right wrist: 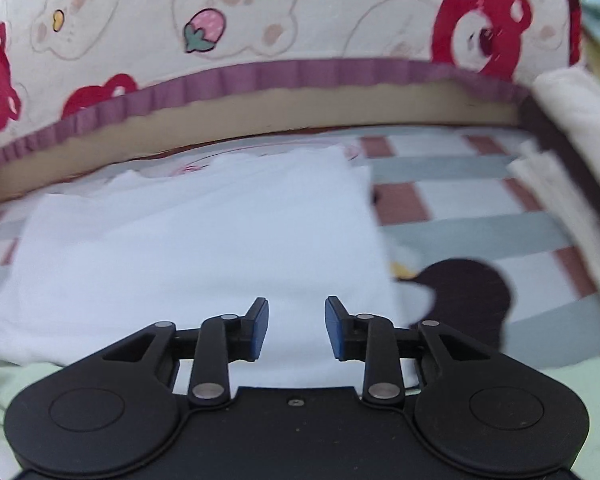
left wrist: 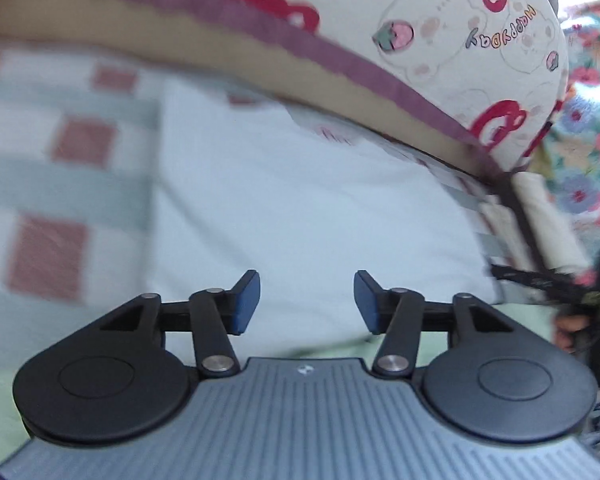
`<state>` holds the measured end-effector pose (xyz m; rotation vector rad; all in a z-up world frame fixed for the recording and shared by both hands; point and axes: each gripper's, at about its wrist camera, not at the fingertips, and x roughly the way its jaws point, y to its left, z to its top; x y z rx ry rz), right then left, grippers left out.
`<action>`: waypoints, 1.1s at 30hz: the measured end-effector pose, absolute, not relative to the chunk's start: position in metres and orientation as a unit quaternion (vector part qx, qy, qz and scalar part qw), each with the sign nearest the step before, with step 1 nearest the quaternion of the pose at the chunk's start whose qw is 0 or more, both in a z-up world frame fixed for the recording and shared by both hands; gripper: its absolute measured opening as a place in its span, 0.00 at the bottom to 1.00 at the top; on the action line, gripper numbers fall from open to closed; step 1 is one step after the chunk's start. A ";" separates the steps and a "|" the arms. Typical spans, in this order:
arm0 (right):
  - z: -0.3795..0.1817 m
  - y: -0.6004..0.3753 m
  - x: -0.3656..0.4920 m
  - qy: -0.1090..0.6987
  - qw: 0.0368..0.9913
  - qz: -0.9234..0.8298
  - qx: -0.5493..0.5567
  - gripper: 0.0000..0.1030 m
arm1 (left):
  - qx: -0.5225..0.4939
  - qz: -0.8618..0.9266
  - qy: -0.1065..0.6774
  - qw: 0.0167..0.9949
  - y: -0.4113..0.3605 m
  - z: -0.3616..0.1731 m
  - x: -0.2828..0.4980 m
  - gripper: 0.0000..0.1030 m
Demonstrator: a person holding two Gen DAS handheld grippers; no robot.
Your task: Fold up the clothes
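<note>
Left tongs [left wrist: 307,302]: released, blue pads apart, nothing between them. Right tongs [right wrist: 297,328]: released, likewise empty. Folded white garment [right wrist: 204,248] lies flat on the checked bedsheet [right wrist: 472,208], directly below both tongs and clear of the pads. A bear-print pillow [right wrist: 300,12] with purple trim sits just behind the garment.

A white garment [right wrist: 196,248] lay flat just ahead of and beneath the right gripper's [right wrist: 297,326] parted jaws, apparently folded into a rough rectangle, its straight right edge beyond the right finger, pads clear.
</note>
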<state>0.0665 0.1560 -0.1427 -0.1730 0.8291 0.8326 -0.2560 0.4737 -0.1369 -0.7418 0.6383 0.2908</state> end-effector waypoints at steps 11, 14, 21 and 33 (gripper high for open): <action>-0.163 0.176 0.050 0.425 0.795 0.427 -0.075 0.36 | -0.234 0.140 0.400 0.875 0.432 -0.155 -0.227 0.05; -0.165 0.176 0.047 0.421 0.793 0.431 -0.089 0.38 | -0.214 0.162 0.408 0.873 0.429 -0.153 -0.230 0.00; -0.169 0.165 0.055 0.438 0.790 0.421 -0.079 0.39 | -0.234 0.270 0.332 0.873 0.466 -0.116 -0.277 0.00; -0.180 0.107 0.096 0.524 0.793 0.309 0.037 0.42 | -0.336 0.299 0.299 0.842 0.509 -0.123 -0.310 0.31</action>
